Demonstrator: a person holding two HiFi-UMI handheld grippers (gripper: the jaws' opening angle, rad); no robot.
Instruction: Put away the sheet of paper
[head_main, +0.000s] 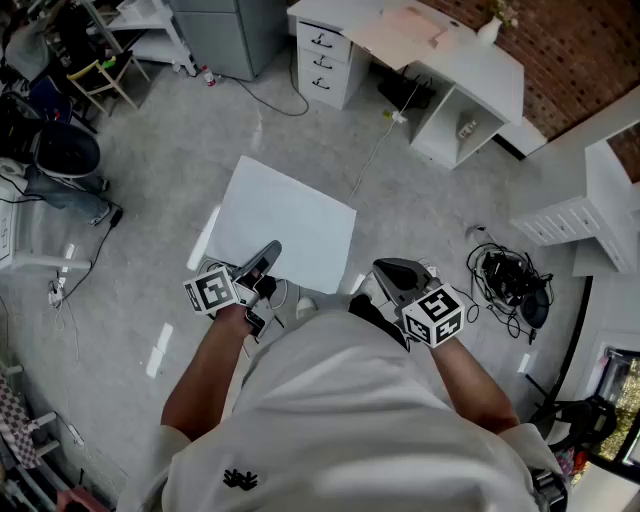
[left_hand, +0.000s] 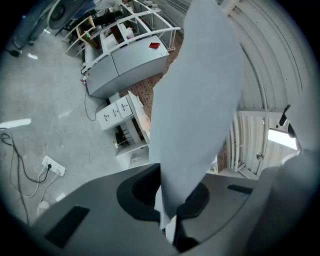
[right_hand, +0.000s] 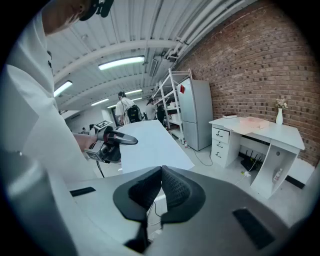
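Observation:
A white sheet of paper (head_main: 285, 225) hangs flat in the air over the grey floor, held by its near edge. My left gripper (head_main: 264, 259) is shut on that edge. In the left gripper view the paper (left_hand: 200, 100) rises out of the closed jaws of the left gripper (left_hand: 167, 202) and fills the middle of the picture. My right gripper (head_main: 397, 275) is to the right of the sheet, apart from it, shut with nothing in it. The right gripper view shows its jaws (right_hand: 161, 172) pressed together, with the left gripper (right_hand: 114, 142) and the paper (right_hand: 150, 145) beyond them.
A white desk with drawers (head_main: 440, 50) stands at the far side, with a grey cabinet (head_main: 230, 30) to its left. A tangle of cables (head_main: 510, 275) lies on the floor at right. A chair (head_main: 65, 150) and shelving stand at left. A power strip (left_hand: 52, 165) lies on the floor.

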